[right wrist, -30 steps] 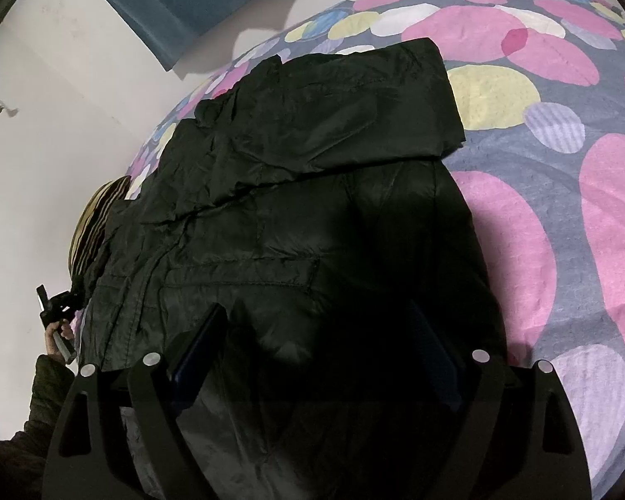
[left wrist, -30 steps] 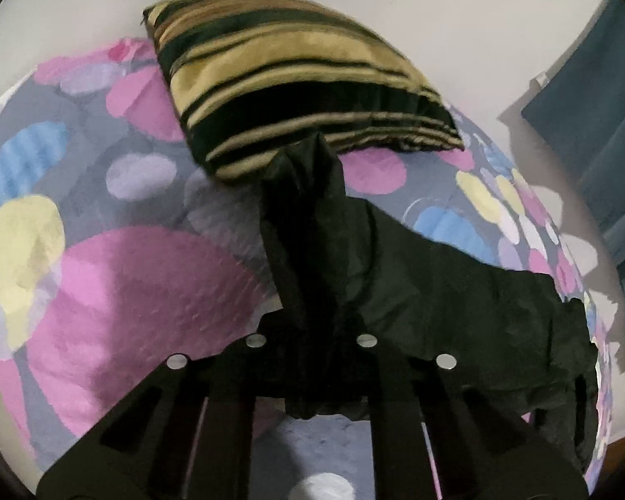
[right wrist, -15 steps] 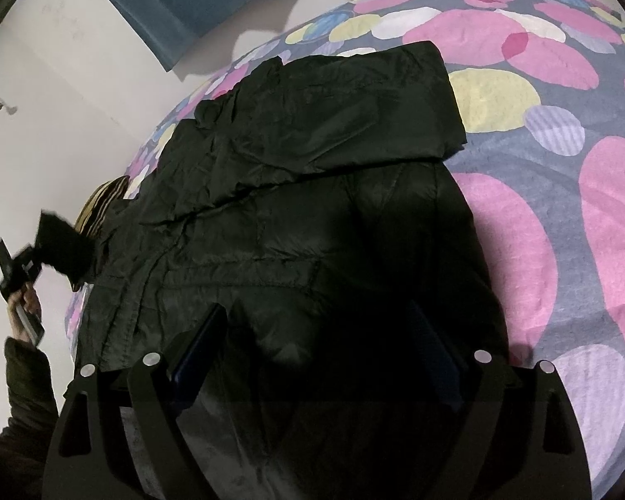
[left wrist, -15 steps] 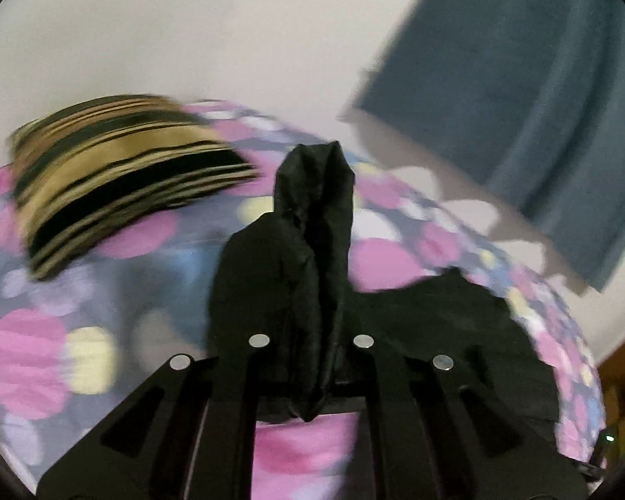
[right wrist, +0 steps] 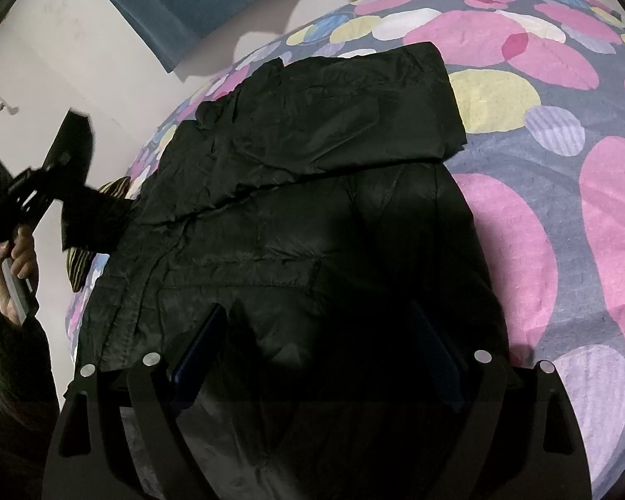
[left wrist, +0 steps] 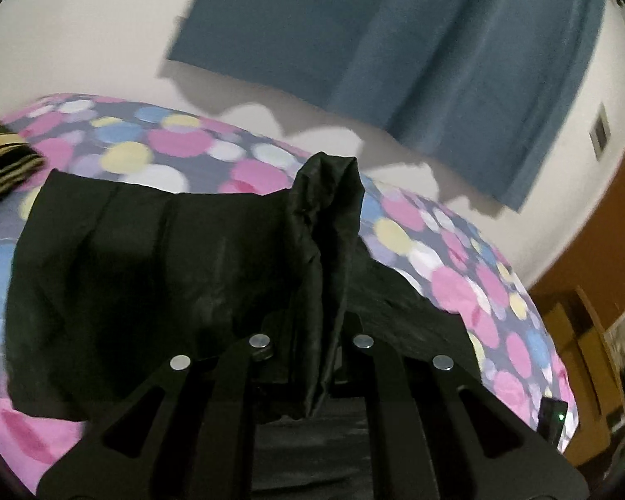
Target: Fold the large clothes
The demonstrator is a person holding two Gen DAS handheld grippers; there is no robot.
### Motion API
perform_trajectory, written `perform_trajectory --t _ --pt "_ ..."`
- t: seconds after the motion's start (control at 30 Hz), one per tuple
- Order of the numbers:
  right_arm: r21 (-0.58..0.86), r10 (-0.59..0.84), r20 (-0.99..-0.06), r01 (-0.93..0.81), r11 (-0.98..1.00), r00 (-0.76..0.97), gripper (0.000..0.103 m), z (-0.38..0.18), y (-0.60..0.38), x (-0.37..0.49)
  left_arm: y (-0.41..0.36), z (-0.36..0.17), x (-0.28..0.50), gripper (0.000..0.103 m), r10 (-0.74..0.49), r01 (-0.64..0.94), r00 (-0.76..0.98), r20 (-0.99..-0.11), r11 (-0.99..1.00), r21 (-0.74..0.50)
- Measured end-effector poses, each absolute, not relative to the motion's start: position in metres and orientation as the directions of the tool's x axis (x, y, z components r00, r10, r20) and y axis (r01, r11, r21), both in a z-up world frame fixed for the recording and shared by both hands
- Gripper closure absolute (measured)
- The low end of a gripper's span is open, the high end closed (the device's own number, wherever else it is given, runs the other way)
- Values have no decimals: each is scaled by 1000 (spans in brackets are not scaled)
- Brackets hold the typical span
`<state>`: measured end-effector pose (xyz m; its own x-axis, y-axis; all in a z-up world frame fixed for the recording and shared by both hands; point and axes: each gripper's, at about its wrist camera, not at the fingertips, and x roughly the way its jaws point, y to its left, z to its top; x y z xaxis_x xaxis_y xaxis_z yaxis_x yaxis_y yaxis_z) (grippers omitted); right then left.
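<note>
- Your left claw (left wrist: pixel 312 346) is clamped on a bunched end of the black jacket (right wrist: pixel 312 216), most likely a sleeve; the pinched fabric (left wrist: pixel 325 225) stands up toward twelve o'clock in the left wrist view.
- In the right wrist view that claw (right wrist: pixel 68 166) sits out at nine o'clock, lifted clear of the bed (right wrist: pixel 562 83), beside the striped pillow (right wrist: pixel 79 266).
- The jacket's body lies flat on the bed, its long axis running from six o'clock up toward one o'clock in the right wrist view; one panel (right wrist: pixel 333 116) is already folded across at the far end.
- Here's the relation that counts: the jacket's middle lies at about three o'clock from the lifted claw, so I'd judge your carry goes crosswise to the long axis, laying the sleeve onto the body.
- Your right claw (right wrist: pixel 316 358) hovers spread wide over the near hem at six o'clock, holding nothing; whether it touches the cloth, I cannot tell.
- The left hand is the nearer one for this fold.
</note>
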<state>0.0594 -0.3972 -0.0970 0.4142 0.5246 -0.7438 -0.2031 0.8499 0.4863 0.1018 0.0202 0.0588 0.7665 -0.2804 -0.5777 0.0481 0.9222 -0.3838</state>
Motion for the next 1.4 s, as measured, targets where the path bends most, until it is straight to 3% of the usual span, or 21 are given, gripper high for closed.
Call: perform_trajectory --t 0.33,0.73,0.8,0.87,0.93,1.13,1.23,1.4 --pt "490 528 -741 -204 848 415 15 -97 -398 60 -75 -2 146 95 -357 94 651 -670 914 -396" --pt "497 535 -733 -206 843 419 15 -98 -398 61 -135 -57 165 95 -300 116 546 -782 952 -285" --pt "497 535 -734 -206 843 419 15 -98 -398 61 -141 -63 166 89 -298 134 534 -791 954 -269" --pt "497 535 -733 -206 843 419 15 -98 -398 61 -146 -61 163 62 -313 166 533 -786 950 -266" --pt "499 537 -732 -205 842 419 15 -98 -398 62 -152 -54 157 46 -353 209 521 -777 935 -285" --pt "507 539 -728 -197 839 422 17 -95 -400 62 -129 -12 112 45 -460 296 545 -701 888 -353" --pt "493 526 -743 -193 848 415 17 -88 -398 61 -75 4 90 44 -415 255 617 -669 909 -329" --pt "508 543 -730 -203 837 415 18 -61 -388 61 47 4 76 43 -249 51 701 -668 952 -301"
